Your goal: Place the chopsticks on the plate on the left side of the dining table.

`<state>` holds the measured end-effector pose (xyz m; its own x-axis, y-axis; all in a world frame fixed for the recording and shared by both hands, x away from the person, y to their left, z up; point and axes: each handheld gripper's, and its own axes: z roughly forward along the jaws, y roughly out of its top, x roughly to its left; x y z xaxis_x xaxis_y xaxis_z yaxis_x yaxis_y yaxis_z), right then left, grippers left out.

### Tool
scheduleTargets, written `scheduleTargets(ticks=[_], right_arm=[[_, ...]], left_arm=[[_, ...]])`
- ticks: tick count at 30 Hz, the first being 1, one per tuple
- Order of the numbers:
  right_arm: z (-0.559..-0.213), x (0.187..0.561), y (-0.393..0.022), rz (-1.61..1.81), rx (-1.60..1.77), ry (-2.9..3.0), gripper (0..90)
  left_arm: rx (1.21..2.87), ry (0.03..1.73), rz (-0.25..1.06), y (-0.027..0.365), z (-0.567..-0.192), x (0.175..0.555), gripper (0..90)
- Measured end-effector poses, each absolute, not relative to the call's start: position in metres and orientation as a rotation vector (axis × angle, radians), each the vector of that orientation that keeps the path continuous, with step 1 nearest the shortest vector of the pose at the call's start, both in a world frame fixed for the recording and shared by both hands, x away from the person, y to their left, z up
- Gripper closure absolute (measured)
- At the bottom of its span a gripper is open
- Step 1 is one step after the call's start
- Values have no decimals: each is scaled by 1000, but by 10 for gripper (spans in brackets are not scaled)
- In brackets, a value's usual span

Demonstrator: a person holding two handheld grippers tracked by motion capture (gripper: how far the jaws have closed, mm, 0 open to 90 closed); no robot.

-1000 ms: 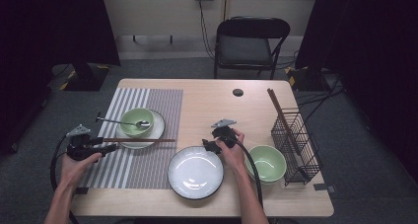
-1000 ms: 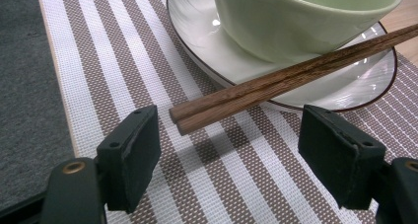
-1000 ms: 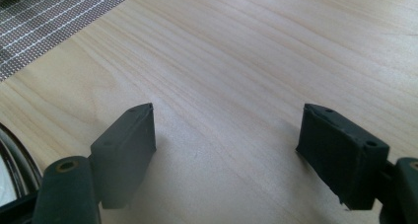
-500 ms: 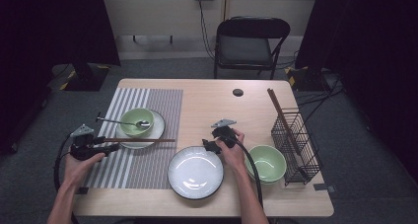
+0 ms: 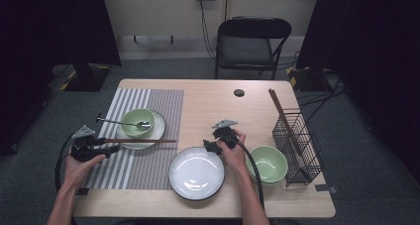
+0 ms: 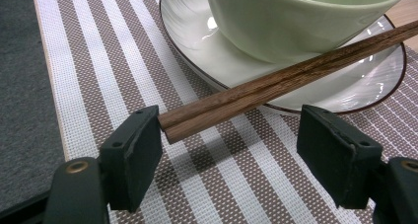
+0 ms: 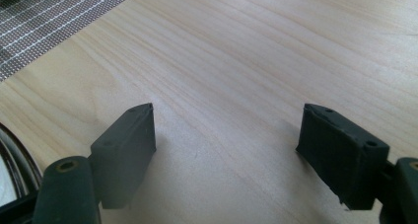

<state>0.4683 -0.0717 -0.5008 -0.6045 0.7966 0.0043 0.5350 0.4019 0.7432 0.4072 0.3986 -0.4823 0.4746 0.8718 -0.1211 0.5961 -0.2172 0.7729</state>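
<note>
While the pair of wooden chopsticks [image 6: 276, 86] lies across the near rim of the small white plate [image 6: 345, 91], its blunt end reaches in between the wide-open jaws of the left tongs [image 6: 229, 150], close to the left pad but pressed by neither. In the high view the chopsticks [image 5: 141, 141] run left to right over the striped placemat [image 5: 143, 160], with the left tongs [image 5: 111, 146] at their left end. On that plate [image 5: 159, 126] stands a green bowl [image 5: 136, 122] with a spoon [image 5: 115, 121] laid across it. The right tongs [image 7: 226, 135] hover over bare desk [image 7: 246, 61], jaws spread wide and holding nothing; in the high view they [image 5: 210, 145] sit just beyond the far rim of the large white plate [image 5: 196, 173]. A second green bowl [image 5: 268, 164] rests to the right, beside a wire rack [image 5: 297, 145].
</note>
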Motion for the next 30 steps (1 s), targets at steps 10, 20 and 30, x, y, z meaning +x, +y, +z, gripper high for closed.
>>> scheduleTargets(ticks=[10, 20, 30], right_arm=[[-501, 468, -72, 1032, 1150, 2312, 213], [-501, 468, -72, 1033, 1150, 2312, 214], [-501, 468, -72, 1033, 1149, 2313, 213]], left_arm=[[1922, 1222, 422, 399, -484, 408, 244], [1900, 1242, 458, 402, -481, 406, 244], [1850, 1247, 482, 408, -466, 385, 246]])
